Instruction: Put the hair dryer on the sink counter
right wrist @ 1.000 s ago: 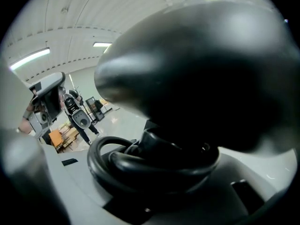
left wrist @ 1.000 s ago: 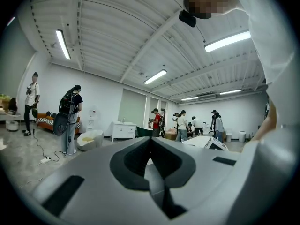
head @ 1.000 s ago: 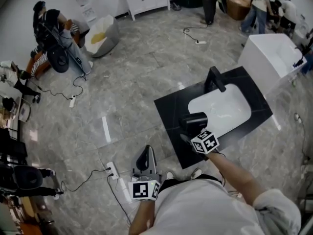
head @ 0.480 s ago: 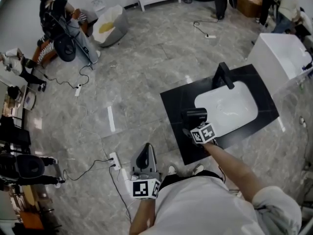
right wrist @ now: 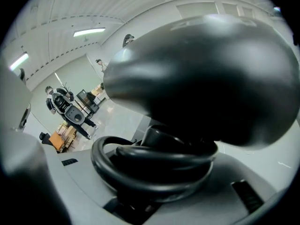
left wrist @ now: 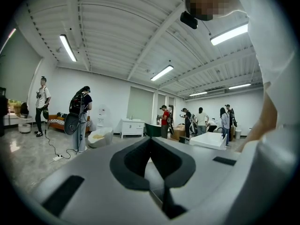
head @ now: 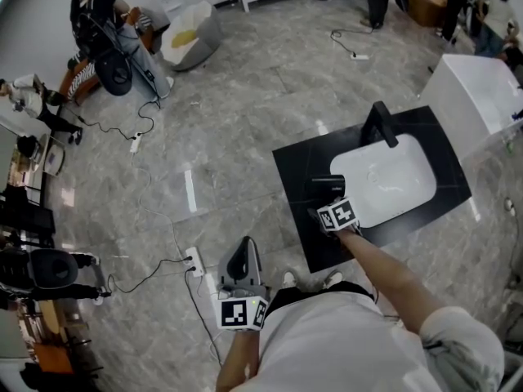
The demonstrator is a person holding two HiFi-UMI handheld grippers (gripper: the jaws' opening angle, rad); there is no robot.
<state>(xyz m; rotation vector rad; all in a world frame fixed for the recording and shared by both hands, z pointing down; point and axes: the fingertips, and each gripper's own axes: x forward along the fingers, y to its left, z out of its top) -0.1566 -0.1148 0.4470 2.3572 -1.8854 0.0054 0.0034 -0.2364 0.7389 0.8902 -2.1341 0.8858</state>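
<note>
Hardly anything has moved relative to the counter over the last second: the whole head view has slid a little, but the right gripper (head: 328, 206) still holds the black hair dryer (head: 327, 188) in the same spot over the front part of the black sink counter (head: 294, 166). The left gripper (head: 242, 256) has stayed where it was, low and close to the person's body over the grey floor (head: 229, 137).

From the right gripper's own view, the dryer's rounded body fills most of what lies ahead of the jaws. The handle runs down between them, with the black cord (right wrist: 154, 168) looped round it in a coil. The jaws stand fairly wide and are closed on that handle and cord (a bulky thing to grip). Whether the dryer touches the counter or hangs just above it cannot be told.

Just to the right of this gripper lies the white basin (head: 392, 178), set into the counter. The black faucet (head: 382, 125) stands farther ahead and to the right, at the basin's far edge.

The left gripper's jaws are together with nothing between them. They point out over open floor, well to the left of the counter, and a white power strip (head: 194, 261) lies on the floor just to its left.
</note>
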